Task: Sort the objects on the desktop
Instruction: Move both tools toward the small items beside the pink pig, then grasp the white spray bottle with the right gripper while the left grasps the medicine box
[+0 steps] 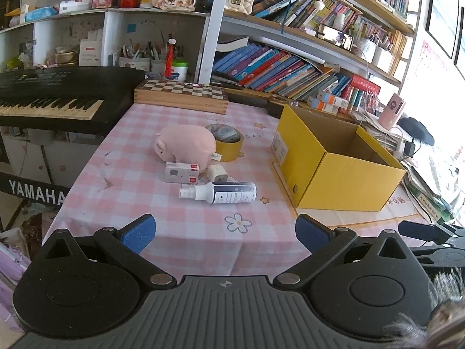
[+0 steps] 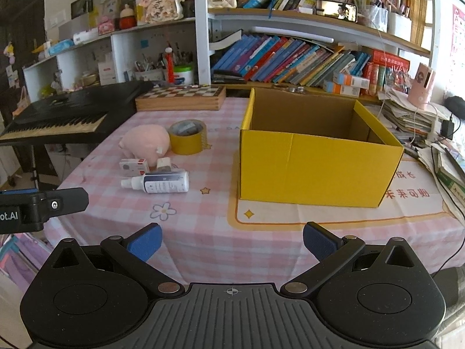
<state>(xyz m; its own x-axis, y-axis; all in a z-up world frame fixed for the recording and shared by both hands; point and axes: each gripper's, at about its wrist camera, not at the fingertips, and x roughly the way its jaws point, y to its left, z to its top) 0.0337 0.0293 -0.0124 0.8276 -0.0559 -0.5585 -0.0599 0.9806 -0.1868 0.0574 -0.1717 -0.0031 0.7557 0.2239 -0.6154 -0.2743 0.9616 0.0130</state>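
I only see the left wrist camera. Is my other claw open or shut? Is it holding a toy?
Observer: The right claw is open, with nothing between its blue pads.
Operator: What is it pointing at?
Observer: It points at the yellow box. The wide side facing it is plain yellow, with no label.
Operator: Is the box sitting on something?
Observer: Yes, it sits on a cream mat with an orange border. A small yellow diamond is printed on the mat in front of the box.
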